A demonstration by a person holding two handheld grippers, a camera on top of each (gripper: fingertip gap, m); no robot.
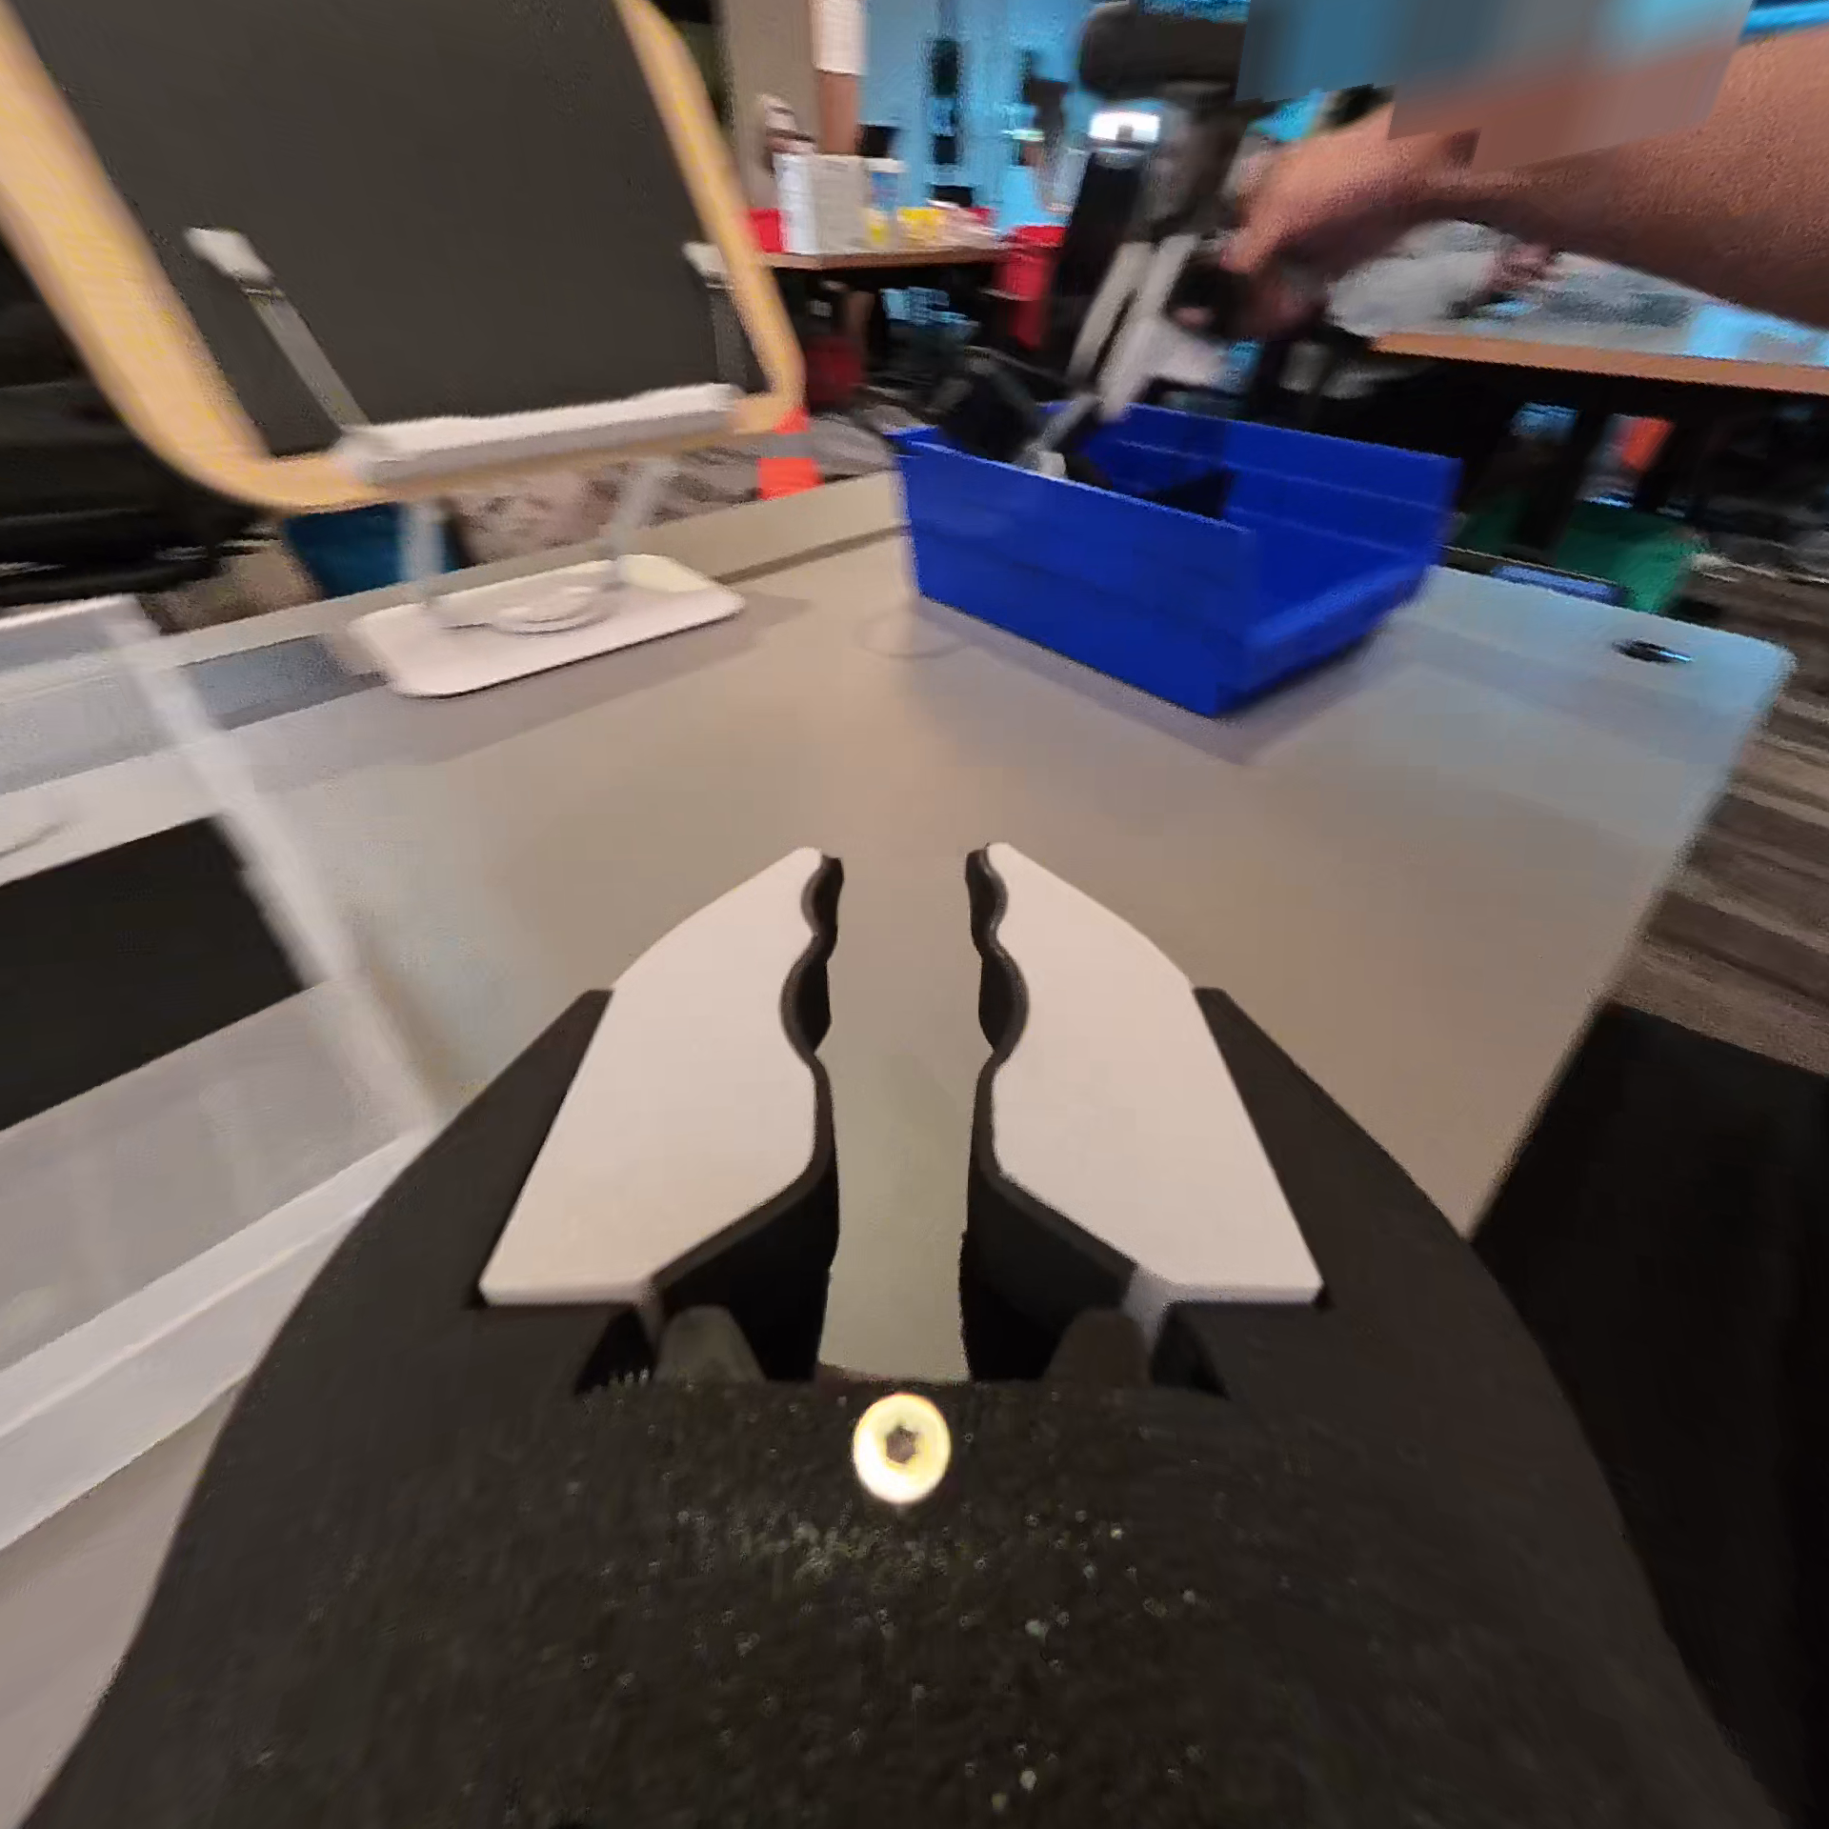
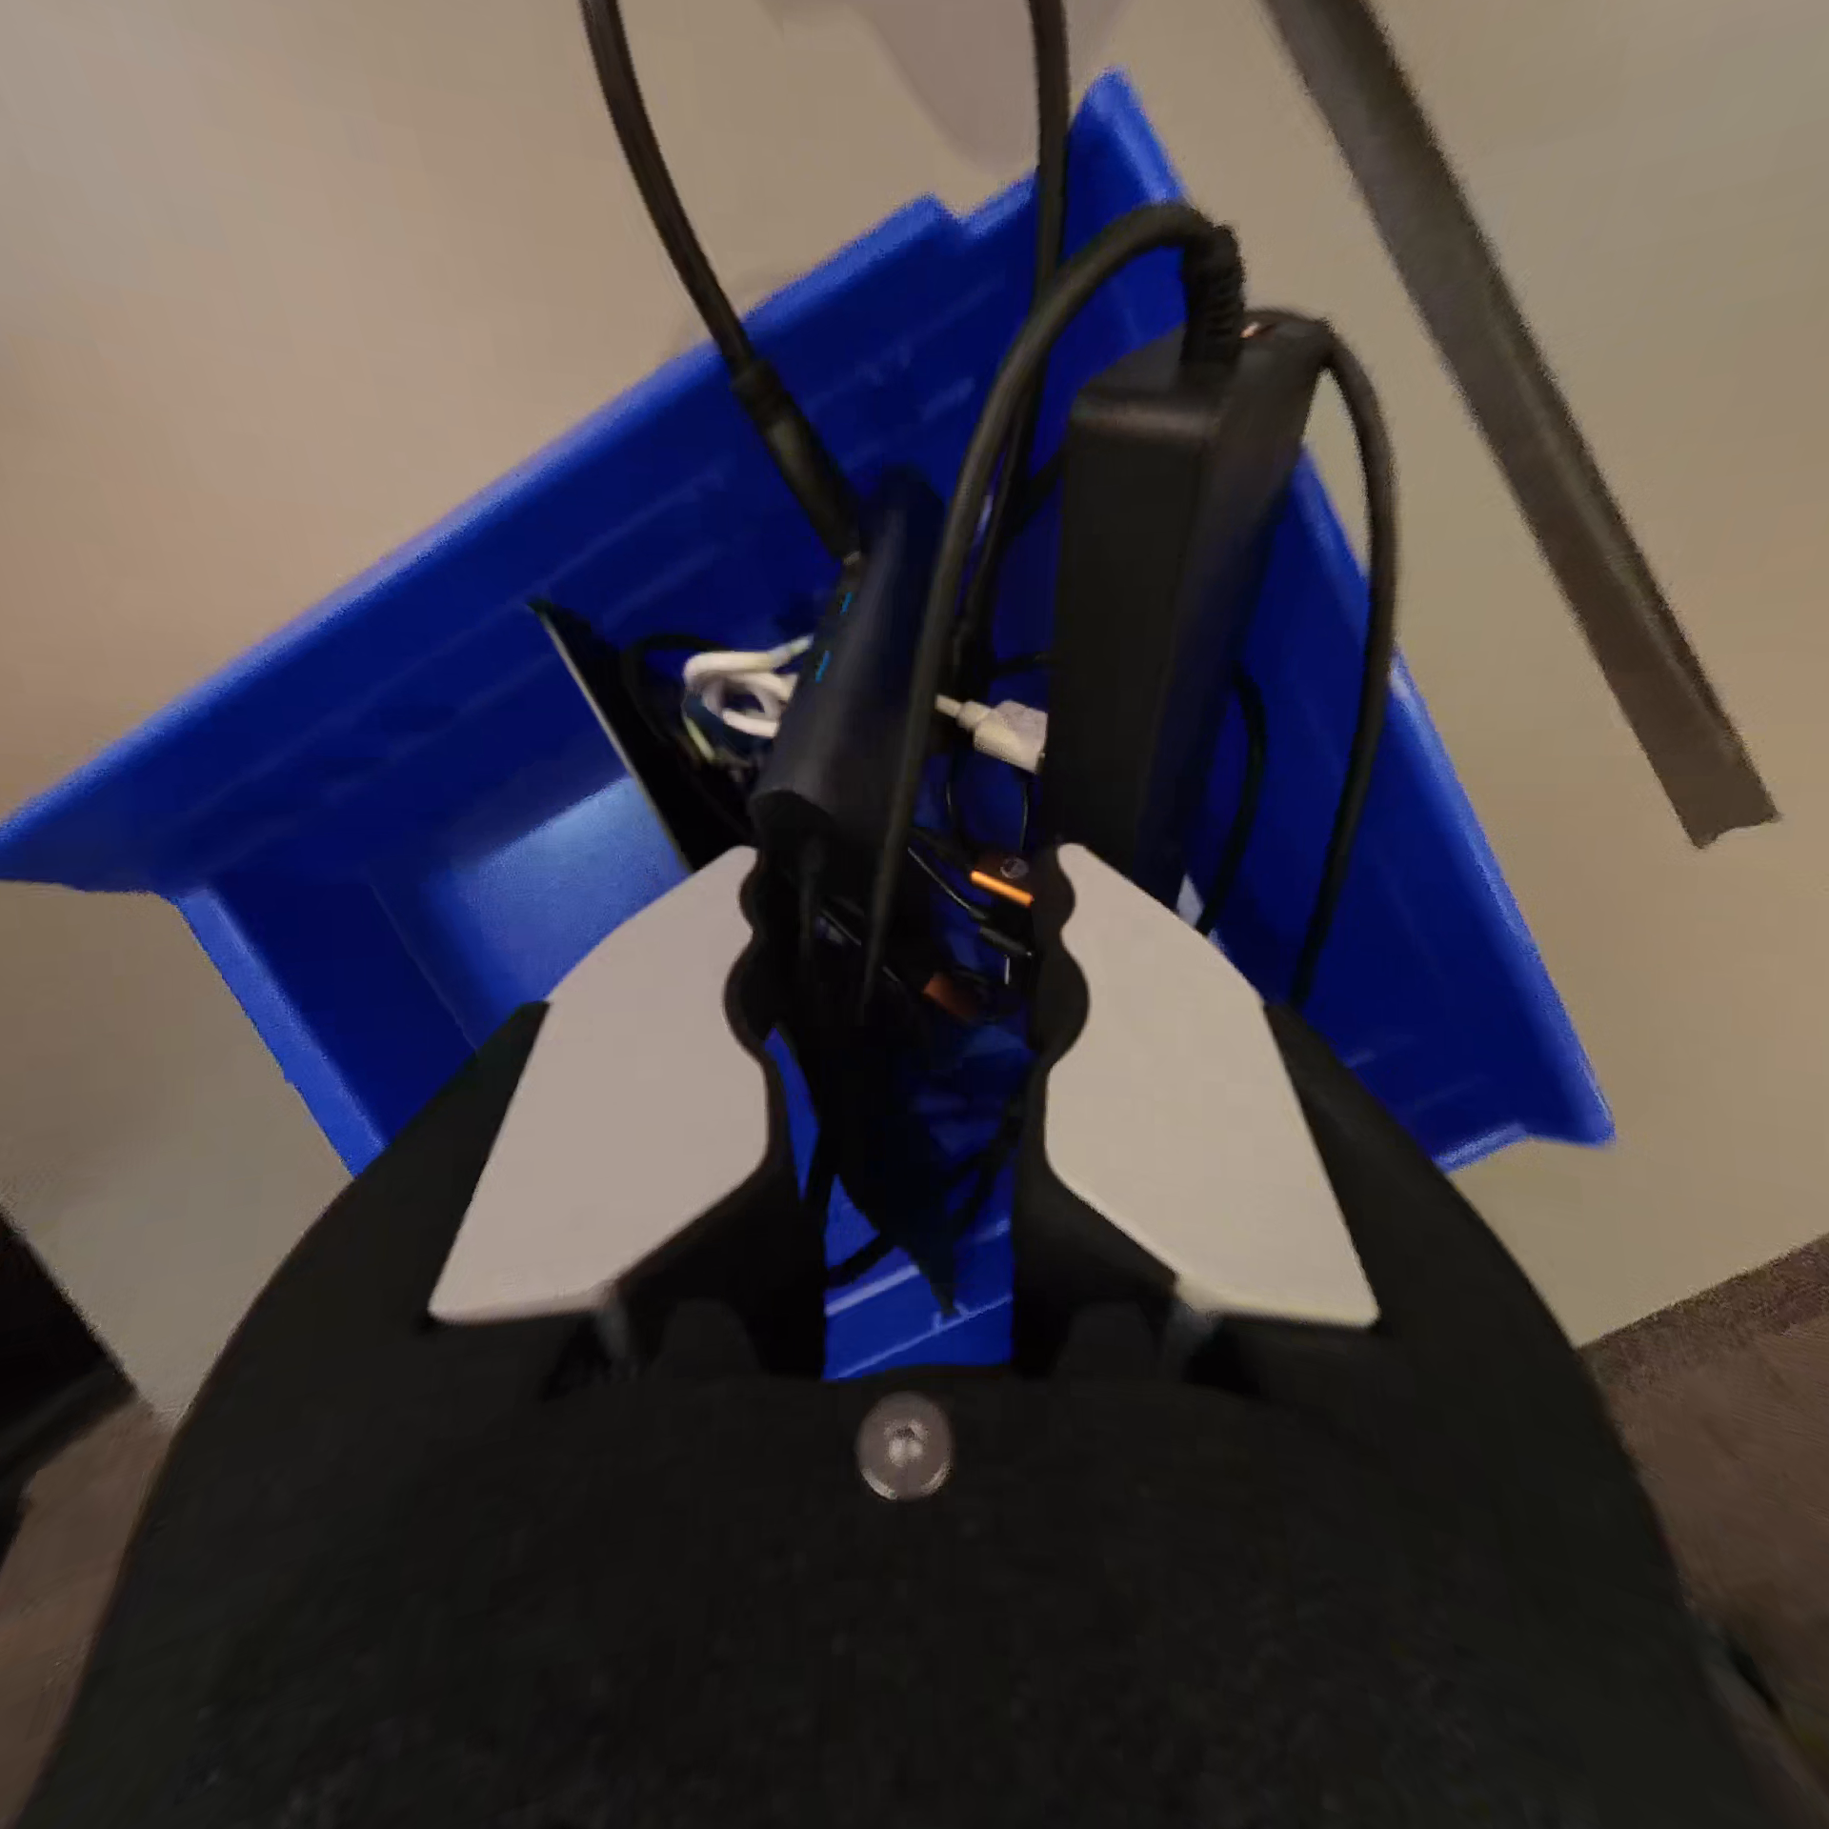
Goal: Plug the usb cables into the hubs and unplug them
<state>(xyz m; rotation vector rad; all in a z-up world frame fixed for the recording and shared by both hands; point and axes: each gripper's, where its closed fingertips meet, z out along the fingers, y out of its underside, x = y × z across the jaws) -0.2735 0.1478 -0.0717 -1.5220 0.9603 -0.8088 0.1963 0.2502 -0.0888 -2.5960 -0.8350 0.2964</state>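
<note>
Left black hand-held gripper with grey finger plates [image 1: 903,871] sits level, pointing toward 12 o'clock, fingers parted with a narrow gap and nothing between them. Right black hand-held gripper with grey finger plates [image 2: 903,881] tilts steeply downward, fingers spread wider. A bare forearm [image 1: 1623,188] reaches in from 2 o'clock.

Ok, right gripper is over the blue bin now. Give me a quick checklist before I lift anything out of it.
1. Right gripper open: ok, fingers apart above the blue bin.
2. Firm grip on a hub: not ok, the black hub sits near the tips, unclamped.
3. Cables free: not ok, black cables loop around the hub and power brick.
4. Left gripper free: ok, open and empty over the table.
5. White USB plug reachable: cannot tell, partly hidden.
</note>
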